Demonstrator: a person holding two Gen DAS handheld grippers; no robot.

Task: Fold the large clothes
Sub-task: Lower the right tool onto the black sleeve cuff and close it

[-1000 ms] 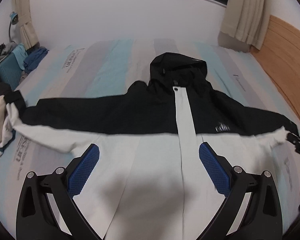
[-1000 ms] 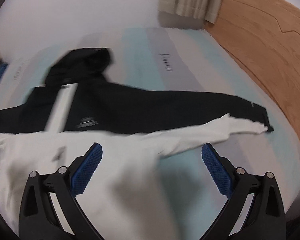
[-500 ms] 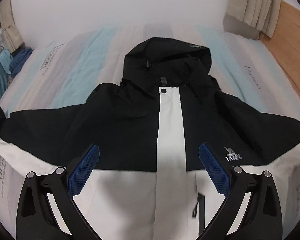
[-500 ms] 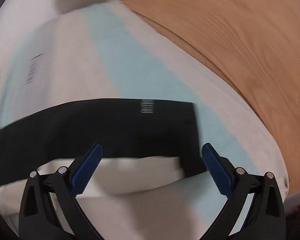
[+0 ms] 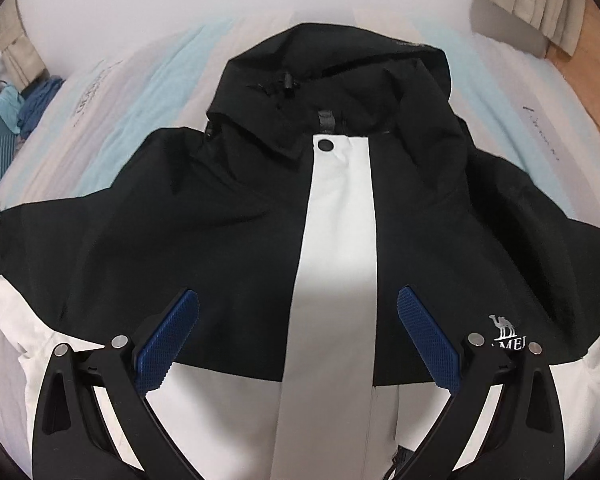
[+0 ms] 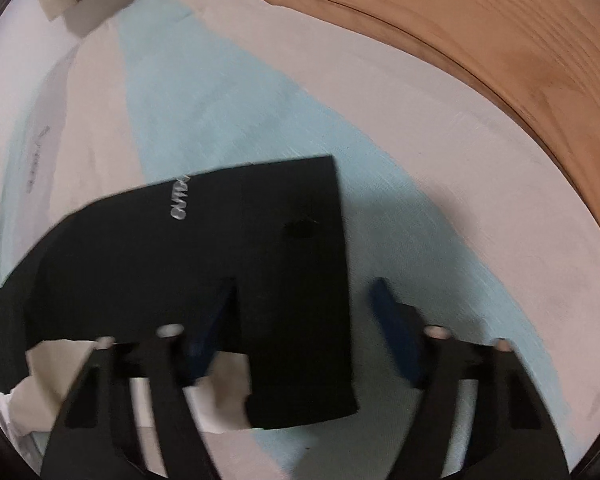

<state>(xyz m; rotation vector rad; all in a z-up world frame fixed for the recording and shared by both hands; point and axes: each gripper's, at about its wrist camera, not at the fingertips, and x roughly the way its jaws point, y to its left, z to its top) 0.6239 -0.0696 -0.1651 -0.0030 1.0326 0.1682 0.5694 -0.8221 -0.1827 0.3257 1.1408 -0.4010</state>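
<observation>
Left wrist view: a striped bed sheet (image 5: 112, 120) fills the background. The black-and-white jacket (image 5: 260, 220) lies flat at frame centre. The left gripper (image 5: 298, 304) is spread above it, empty.

Right wrist view: the sleeve cuff (image 6: 292, 280) lies at lower centre on the sheet. The right gripper (image 6: 304, 292) has just been closing, straddling the cuff edge, not yet pinching.

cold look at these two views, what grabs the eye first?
A black and white hooded jacket spread front-up across a striped bed fills the left view. In the right view its black sleeve cuff lies between the right gripper's jaws, which have just been closing. A wooden headboard borders the bed.
</observation>
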